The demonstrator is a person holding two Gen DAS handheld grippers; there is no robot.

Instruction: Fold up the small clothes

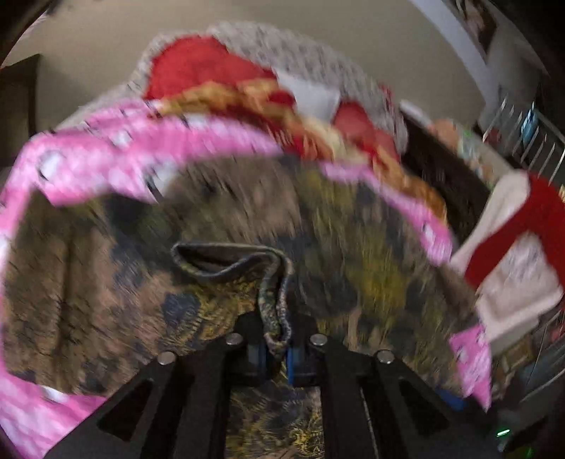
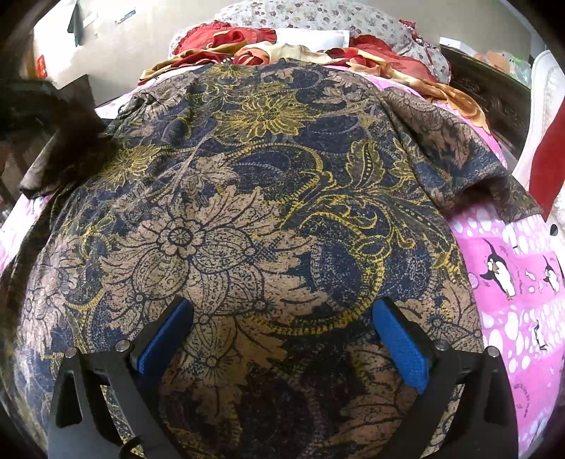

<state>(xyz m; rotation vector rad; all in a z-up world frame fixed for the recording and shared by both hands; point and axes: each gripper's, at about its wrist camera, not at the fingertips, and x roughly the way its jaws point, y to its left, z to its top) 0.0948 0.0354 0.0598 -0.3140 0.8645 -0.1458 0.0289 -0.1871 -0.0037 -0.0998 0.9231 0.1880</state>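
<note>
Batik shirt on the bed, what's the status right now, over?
Left hand-held gripper shut on the batik shirt hem. Right hand-held gripper open above it. Shirt spread on pink penguin sheet. Nothing blocking.

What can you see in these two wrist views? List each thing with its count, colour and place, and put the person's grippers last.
Shirt: one, navy, tan and yellow floral print, spread over the sheet, filling the middle of both views; a hem fold is pinched in the left gripper.
Sheet: one, pink with penguins, under the shirt.
Clothes pile: one heap, red, gold and cream, beyond the shirt.
Floral cloth: one, pale with small flowers, behind the pile.
Left gripper: one, black with blue pads, shut on the shirt's hem; this view is blurred.
Right gripper: one, black with blue pads, open above the shirt.
</note>
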